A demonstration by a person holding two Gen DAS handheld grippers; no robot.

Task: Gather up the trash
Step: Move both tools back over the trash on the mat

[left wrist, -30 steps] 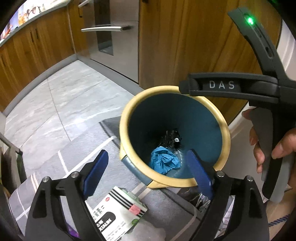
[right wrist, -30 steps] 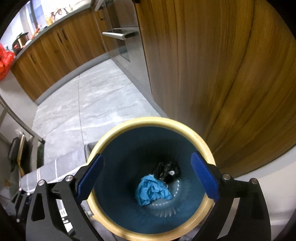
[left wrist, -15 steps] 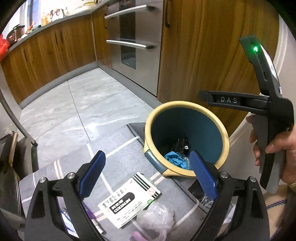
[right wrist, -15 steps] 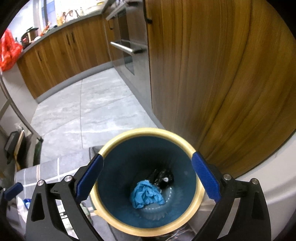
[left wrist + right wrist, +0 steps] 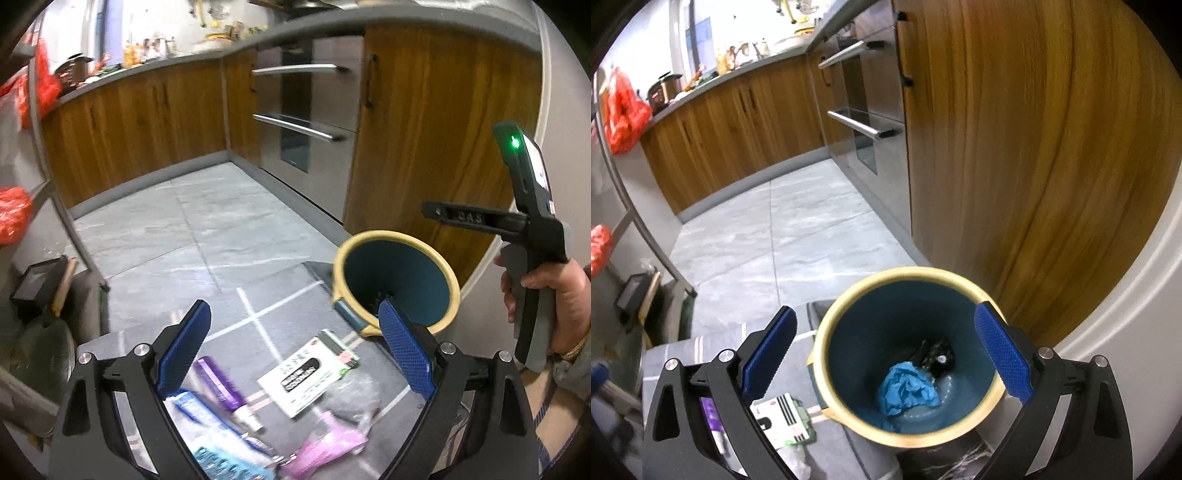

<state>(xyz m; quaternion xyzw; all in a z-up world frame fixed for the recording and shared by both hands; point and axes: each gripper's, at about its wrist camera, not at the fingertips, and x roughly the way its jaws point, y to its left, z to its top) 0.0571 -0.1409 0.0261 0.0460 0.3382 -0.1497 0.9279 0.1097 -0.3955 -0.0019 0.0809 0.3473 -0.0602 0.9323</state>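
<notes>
Two scraps already sit in the bin: blue wad, black bit. Rest of the trash lies on the grey mat just beside it: striped packet, purple tube, pink wrapper, clear bag. My left claw and right claw are both spread wide, holding nothing. Risks: pieces overlap, so one pinch may drag a neighbour; flat packet could slip; thin bag may tear; swinging low could knock the bin's rim

pale pink plastic packet and light blue blister-style pack: motion-blurred, cut off by bottom edge. purple tube mostly hidden behind gripper frame. print on white striped card box too small to read. black crumpled item in bin: unidentifiable.
</notes>
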